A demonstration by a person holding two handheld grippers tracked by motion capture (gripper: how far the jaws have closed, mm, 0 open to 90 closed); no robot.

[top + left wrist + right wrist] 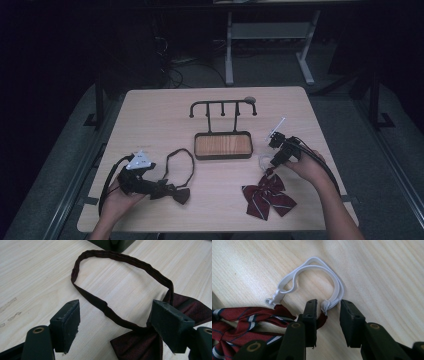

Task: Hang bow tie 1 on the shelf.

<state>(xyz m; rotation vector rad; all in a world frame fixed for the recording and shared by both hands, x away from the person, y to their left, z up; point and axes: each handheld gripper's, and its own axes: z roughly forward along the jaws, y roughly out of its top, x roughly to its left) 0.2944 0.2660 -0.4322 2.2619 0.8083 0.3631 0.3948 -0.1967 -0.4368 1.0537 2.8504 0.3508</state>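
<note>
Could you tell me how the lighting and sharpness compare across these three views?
High view: dim, with a dark surround past the table, and the dark bow tie shows little detail. Left gripper view: bright and even, its strap loop sharp. Right gripper view: bright too, the white elastic band crisp, without glare.

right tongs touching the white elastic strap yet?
Apart. The right gripper view shows the white elastic strap between the right tongs, with bare table either side of its knot.

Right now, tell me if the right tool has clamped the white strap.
Not clamped. The right tool stands open around the white strap; gaps show beside its knot.
</note>
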